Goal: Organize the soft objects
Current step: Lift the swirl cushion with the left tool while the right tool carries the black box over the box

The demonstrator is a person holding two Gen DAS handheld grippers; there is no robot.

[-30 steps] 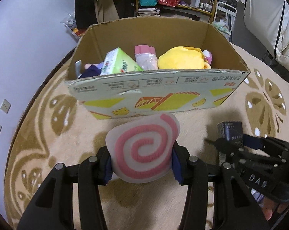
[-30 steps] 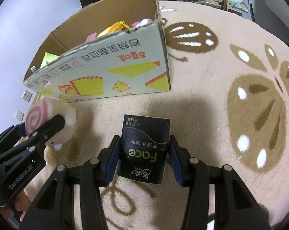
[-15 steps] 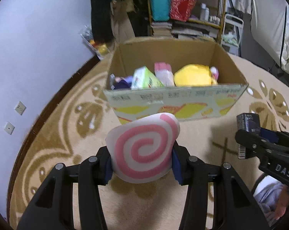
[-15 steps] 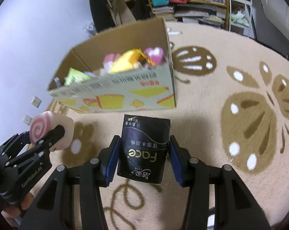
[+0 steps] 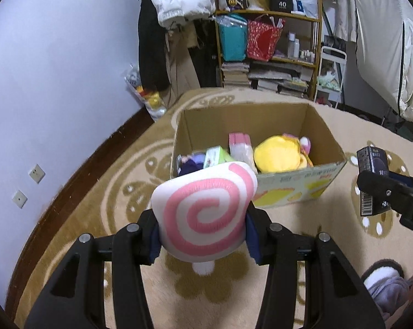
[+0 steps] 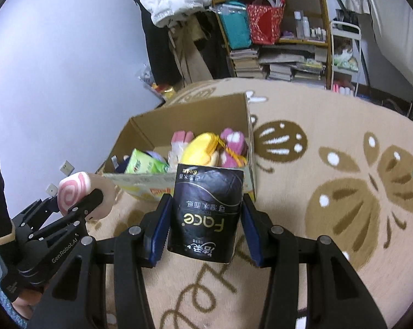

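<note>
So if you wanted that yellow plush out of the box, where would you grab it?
Probably from straight above, pinching the yellow plush across its rounded top: it bulges higher than its neighbours, and the cardboard box walls block the sides.

A lived-in home room — patterned rug (image 5: 102, 192), cluttered shelf (image 5: 269, 27), hung coats (image 5: 151, 41).

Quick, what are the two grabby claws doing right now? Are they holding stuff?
Left gripper: jaws closed on the pink swirl plush.
Right gripper: jaws closed on the black tissue pack.
</note>
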